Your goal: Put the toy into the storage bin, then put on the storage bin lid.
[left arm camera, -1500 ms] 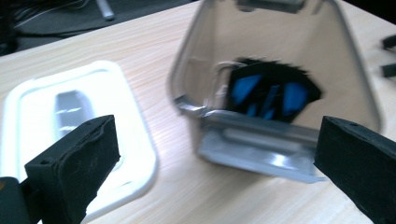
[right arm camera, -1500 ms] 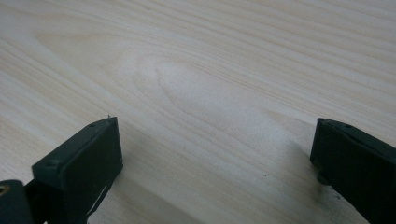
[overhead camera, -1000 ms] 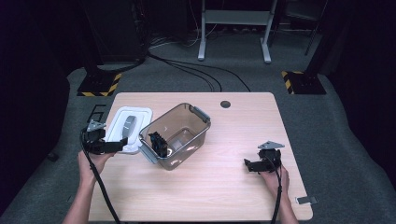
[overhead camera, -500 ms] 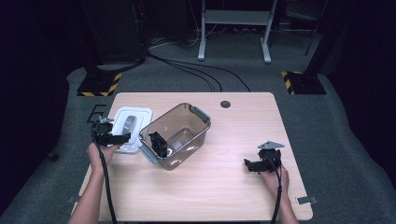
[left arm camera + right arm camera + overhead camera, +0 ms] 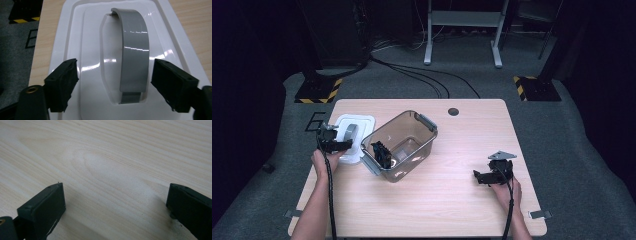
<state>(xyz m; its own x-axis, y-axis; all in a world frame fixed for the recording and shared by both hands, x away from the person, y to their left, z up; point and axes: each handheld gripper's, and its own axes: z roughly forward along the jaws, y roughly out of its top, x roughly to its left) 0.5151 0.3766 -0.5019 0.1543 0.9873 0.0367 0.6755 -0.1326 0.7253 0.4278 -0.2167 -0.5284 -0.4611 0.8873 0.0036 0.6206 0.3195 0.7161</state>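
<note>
Your left claw (image 5: 113, 85) hangs released over the white lid (image 5: 75, 30), jaws spread wide to either side of the lid's grey handle (image 5: 133, 52). The handle arches up from a recess in the middle of the lid; neither jaw touches it. In the high view the left claw (image 5: 333, 142) sits over the lid (image 5: 362, 122), which lies flat near the left edge of the tabletop (image 5: 452, 200), just beside the clear bin (image 5: 422, 131). The bin stands at an angle to the tabletop's edges, with a black object (image 5: 381, 152) inside at its near-left end.

Your right claw (image 5: 113, 202) is also released, jaws wide apart just above bare wood. In the high view it (image 5: 488, 176) rests low near the right front of the tabletop, well apart from the bin and lid.
</note>
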